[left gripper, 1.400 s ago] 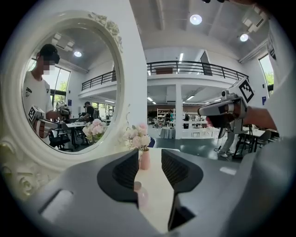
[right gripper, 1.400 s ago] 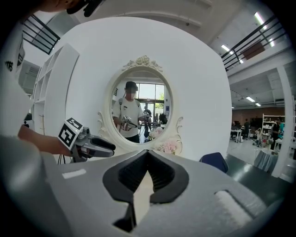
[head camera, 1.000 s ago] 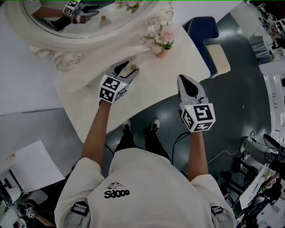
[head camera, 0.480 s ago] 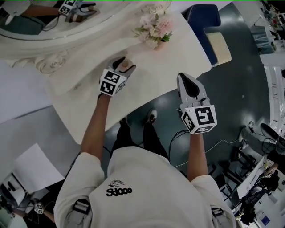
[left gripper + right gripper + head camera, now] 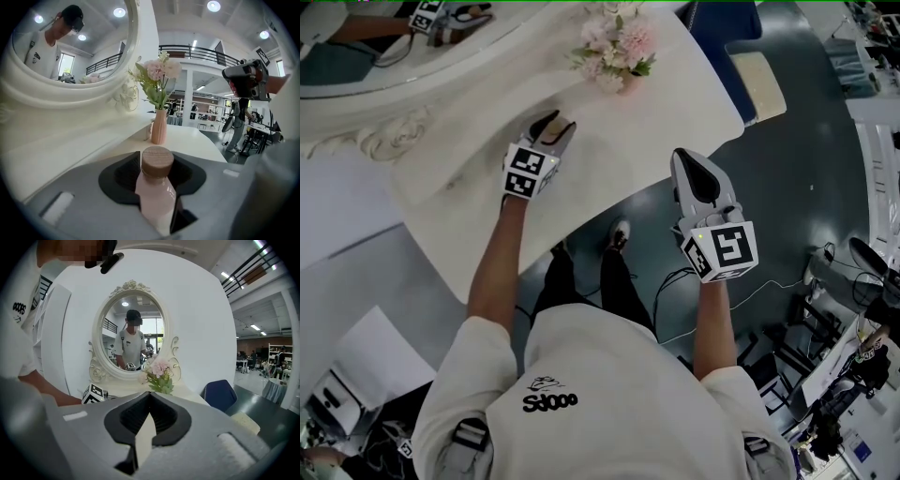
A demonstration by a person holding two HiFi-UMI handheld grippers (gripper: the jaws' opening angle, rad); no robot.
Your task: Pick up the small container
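- The left gripper [image 5: 158, 169] is observed above the white table [image 5: 675, 103], near the mirror's [image 5: 70, 93] ornate frame.
- Its jaws are noted to be closing, with the small container [image 5: 156, 197] between them and its pink body filling the gap.
- The container is seen upright, and its round wood-coloured cap [image 5: 157, 161] stands clear above the jaw tips.
- Whether the container's base rests on the table cannot be determined.
- A pink vase of flowers [image 5: 159, 126] is recorded further along the table, well apart from the container.
- The right gripper [image 5: 149, 399] is held off the table edge, over the dark floor [image 5: 806, 187].
- Its jaws are found pressed together at the tips, with nothing held.
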